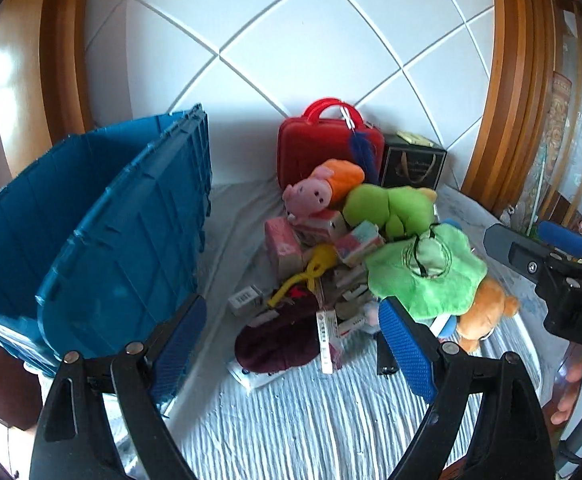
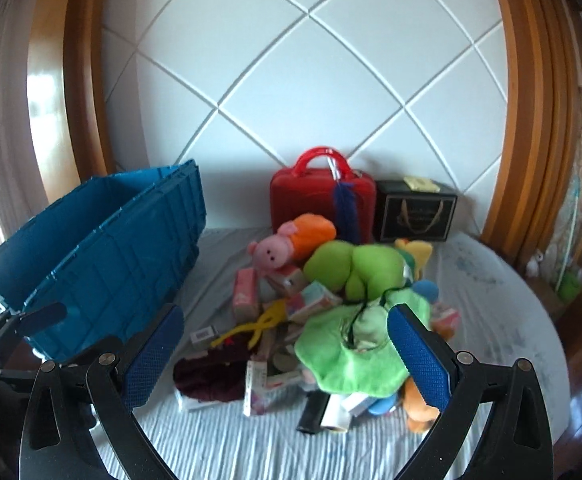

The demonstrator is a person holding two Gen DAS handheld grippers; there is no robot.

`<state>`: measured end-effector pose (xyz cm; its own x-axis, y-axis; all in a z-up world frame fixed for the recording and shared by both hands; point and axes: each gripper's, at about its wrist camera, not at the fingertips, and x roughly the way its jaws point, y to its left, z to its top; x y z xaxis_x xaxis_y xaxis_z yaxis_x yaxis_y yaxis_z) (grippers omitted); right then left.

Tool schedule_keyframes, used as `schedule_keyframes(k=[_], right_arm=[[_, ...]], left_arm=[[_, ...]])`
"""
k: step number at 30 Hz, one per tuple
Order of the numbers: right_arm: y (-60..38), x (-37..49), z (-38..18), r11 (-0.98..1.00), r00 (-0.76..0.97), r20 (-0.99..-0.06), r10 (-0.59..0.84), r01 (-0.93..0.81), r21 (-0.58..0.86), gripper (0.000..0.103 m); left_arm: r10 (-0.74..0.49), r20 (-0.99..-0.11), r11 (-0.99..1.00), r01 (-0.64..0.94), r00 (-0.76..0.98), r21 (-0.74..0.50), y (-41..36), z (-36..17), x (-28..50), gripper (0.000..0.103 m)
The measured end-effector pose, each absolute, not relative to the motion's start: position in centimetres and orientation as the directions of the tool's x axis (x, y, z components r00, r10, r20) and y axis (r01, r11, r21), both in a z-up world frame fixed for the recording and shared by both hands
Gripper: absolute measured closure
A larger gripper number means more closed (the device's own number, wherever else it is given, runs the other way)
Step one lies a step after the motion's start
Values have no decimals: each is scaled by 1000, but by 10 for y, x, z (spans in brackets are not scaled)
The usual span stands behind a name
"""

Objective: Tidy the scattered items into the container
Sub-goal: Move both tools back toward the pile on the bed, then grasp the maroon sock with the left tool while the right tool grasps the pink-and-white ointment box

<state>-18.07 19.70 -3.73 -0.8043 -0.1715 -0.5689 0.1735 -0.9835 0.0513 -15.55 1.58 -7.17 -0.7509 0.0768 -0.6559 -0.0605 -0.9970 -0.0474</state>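
A blue crate [image 1: 91, 216] [image 2: 103, 248] stands with its lid flaps up at the left of the bed. A heap of items lies to its right: a pink pig plush [image 1: 311, 194] [image 2: 275, 252], a green plush [image 1: 391, 204] [image 2: 355, 268], a green flower-shaped plush [image 1: 423, 272] [image 2: 351, 352], an orange plush [image 1: 487, 312], a maroon cloth [image 1: 279, 336] [image 2: 211, 376], a yellow toy [image 1: 311, 272] and several small boxes. My left gripper [image 1: 291, 344] is open above the near side of the heap, nothing between its pads. My right gripper [image 2: 287, 360] is open too, over the heap.
A red case [image 1: 323, 148] [image 2: 315, 200] and a black box [image 1: 411, 164] [image 2: 415, 212] stand against the white padded headboard behind the heap. The striped bed cover [image 1: 291, 420] stretches toward me. The right gripper's body [image 1: 563, 276] shows at the right edge, with fingers of a hand below it.
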Motion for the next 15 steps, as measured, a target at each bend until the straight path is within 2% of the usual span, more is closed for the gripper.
schedule_keyframes(k=[2, 6, 7, 8, 9, 10, 11, 12, 15], right_arm=[[201, -187, -66, -983, -768, -616, -175, 168, 70, 0], [202, -198, -118, -983, -688, -703, -182, 148, 110, 0], [200, -202, -130, -982, -665, -723, -186, 146, 118, 1], [196, -206, -143, -982, -645, -741, -185, 147, 118, 7], [192, -210, -154, -982, -630, -754, -186, 150, 116, 20], [188, -214, -167, -983, -613, -769, -180, 147, 113, 28], [183, -220, -178, -983, -593, -785, -179, 144, 115, 42], [180, -226, -190, -983, -574, -799, -182, 138, 125, 47], [169, -242, -219, -982, -533, -825, -188, 118, 147, 47]], left_arm=[[83, -687, -997, -64, -722, -53, 17, -100, -158, 15], [7, -733, -999, -40, -680, 27, 14, -156, -166, 16], [-5, -742, -999, -35, -670, 38, 13, -167, -169, 21], [-11, -751, -999, -32, -660, 42, 11, -178, -175, 25], [-11, -760, -999, -29, -649, 40, 8, -190, -180, 26], [-11, -769, -999, -26, -639, 36, 4, -200, -186, 26], [-9, -778, -999, -23, -628, 30, 2, -210, -192, 26], [-7, -786, -999, -22, -618, 26, -1, -218, -200, 26], [-3, -799, -1000, -15, -602, 15, -12, -239, -224, 26]])
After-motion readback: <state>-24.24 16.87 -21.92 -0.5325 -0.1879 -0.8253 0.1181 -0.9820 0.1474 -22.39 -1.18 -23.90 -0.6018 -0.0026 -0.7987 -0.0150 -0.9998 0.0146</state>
